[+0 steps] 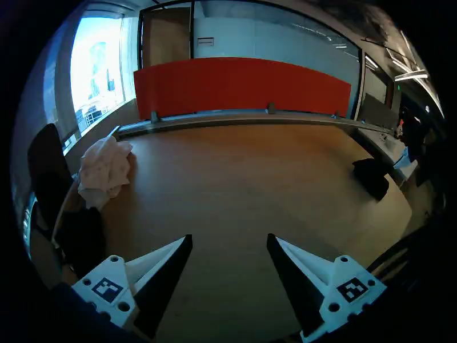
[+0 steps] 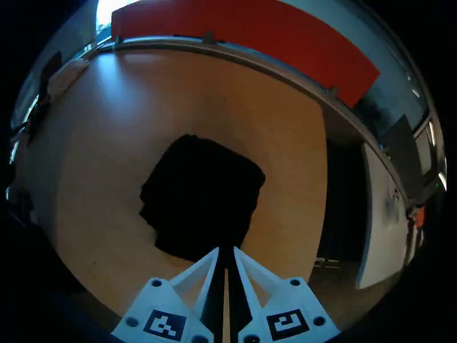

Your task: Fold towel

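Wooden table [image 1: 240, 171]: black towel [image 2: 200, 194] lies flat and squarish; looks folded. Crumpled pale towel [image 1: 104, 168] sits at the far left edge. Right gripper [image 2: 225, 251] jaws pressed together at the black towel's near edge. Left gripper [image 1: 228, 243] spread, empty. Next: probably fetch the pale towel.

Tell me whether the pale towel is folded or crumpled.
Crumpled: the pale towel lies in a bunched, uneven heap near the edge of the wooden table, with no flat layers or straight edges showing.
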The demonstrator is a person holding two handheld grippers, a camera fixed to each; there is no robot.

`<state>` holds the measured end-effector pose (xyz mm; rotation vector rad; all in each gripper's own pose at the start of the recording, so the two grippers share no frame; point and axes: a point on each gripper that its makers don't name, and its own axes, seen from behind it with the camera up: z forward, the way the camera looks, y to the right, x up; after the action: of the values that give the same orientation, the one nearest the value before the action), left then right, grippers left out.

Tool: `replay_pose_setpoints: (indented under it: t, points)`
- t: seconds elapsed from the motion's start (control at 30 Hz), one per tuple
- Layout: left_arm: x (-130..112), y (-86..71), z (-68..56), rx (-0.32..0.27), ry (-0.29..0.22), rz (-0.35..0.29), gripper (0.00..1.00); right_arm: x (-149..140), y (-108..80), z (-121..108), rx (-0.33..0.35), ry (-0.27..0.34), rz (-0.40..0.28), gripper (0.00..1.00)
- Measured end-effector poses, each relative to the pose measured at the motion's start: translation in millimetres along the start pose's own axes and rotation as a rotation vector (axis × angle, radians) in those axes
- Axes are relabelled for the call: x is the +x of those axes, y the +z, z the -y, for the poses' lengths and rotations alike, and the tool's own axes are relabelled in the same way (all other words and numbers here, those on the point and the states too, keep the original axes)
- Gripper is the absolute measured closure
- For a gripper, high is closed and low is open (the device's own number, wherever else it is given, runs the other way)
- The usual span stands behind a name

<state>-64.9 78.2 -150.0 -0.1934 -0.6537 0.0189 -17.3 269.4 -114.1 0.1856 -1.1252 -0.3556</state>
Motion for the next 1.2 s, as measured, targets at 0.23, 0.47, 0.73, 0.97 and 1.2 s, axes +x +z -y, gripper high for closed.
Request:
replay_pose_setpoints:
  t: [0.23,0.47,0.73,0.97,1.2]
  points:
    - [-2.4,-1.8,0.5,0.006,-0.002,0.008,0.03,-16.7,10.4,-5.8,-0.008,0.028,0.044,0.98]
    - [-4.4,-3.0,0.1,0.009,0.004,0.016,0.03,-28.4,20.4,-10.6,-0.016,0.050,0.084,0.98]
    - [-4.9,-3.4,-0.9,0.012,0.005,0.022,0.03,-35.4,31.2,-7.5,-0.021,0.048,0.111,0.98]
    - [-4.3,-1.7,-0.8,0.012,0.005,0.024,0.03,-37.0,34.1,-6.7,-0.029,0.056,0.109,0.95]
    - [-3.9,1.0,-0.6,0.011,0.001,0.024,0.03,-35.1,31.0,-5.9,-0.035,0.064,0.093,0.68]
